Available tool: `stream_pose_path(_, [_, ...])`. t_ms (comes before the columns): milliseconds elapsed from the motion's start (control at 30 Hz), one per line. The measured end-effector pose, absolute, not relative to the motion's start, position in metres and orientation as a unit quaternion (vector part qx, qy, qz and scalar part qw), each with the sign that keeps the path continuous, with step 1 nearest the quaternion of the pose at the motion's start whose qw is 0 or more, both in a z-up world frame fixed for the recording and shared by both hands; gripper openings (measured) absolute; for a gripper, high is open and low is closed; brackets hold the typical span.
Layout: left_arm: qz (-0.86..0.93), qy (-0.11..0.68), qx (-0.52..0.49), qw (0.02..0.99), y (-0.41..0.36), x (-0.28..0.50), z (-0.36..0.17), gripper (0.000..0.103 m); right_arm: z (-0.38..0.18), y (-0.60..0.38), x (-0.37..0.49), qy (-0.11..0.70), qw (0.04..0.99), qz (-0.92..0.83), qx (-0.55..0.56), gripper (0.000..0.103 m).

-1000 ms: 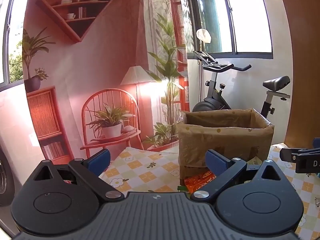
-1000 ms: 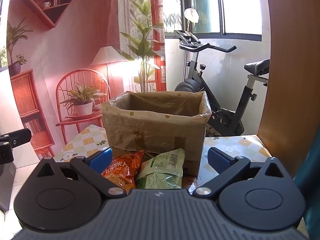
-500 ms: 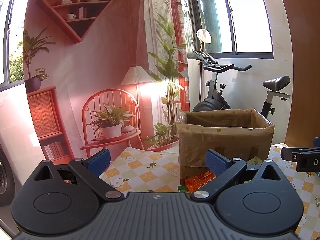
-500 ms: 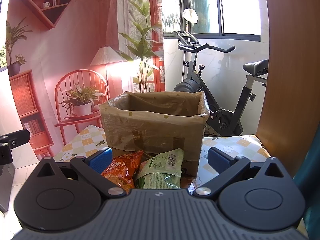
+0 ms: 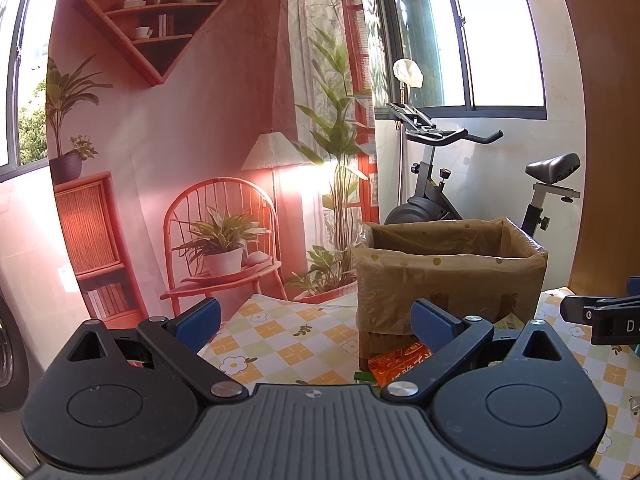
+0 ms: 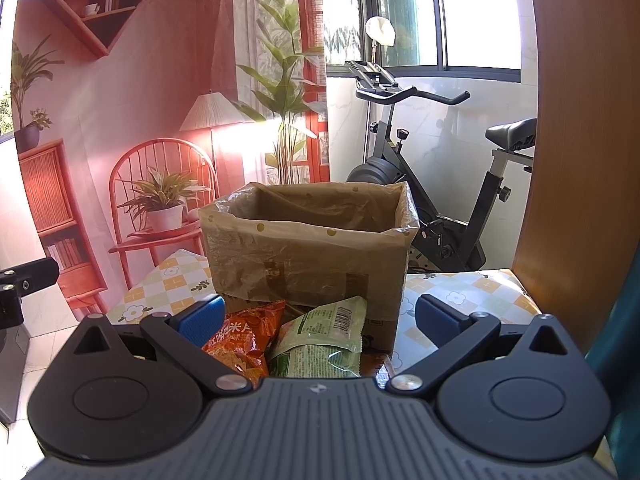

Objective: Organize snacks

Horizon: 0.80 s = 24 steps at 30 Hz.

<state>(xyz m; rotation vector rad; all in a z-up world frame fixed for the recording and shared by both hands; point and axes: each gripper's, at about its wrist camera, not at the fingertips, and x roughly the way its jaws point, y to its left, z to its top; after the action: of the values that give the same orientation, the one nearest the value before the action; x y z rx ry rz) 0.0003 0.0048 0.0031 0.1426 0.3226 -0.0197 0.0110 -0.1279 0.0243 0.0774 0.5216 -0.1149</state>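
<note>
The orange snack bag (image 6: pixel 242 338) and green snack bag (image 6: pixel 324 334) lie low in the centre of the right view, against the lined cardboard box (image 6: pixel 308 248) on the bench (image 6: pixel 472 292). Crinkly packets could slip from a shallow pinch, I reckon. The right claw (image 6: pixel 318 316) and the left claw (image 5: pixel 316 318) gape wide, holding nothing.

Tablecloth (image 6: pixel 168 284) showing yellow-white checks with flowers; box (image 6: pixel 308 256) showing brown, dotted liner; snack packets showing orange (image 6: pixel 244 336) and green (image 6: pixel 320 340); finger pads (image 6: pixel 202 318) showing blue
</note>
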Motion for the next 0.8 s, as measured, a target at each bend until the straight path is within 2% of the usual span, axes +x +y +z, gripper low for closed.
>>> stream_pose_path(800, [-0.011,0.161,0.067,0.985,0.0051,0.0005,0.0014,0.102,0.0236,-0.1277,0.0117,0.258,0.964,-0.057,0.038,0.103])
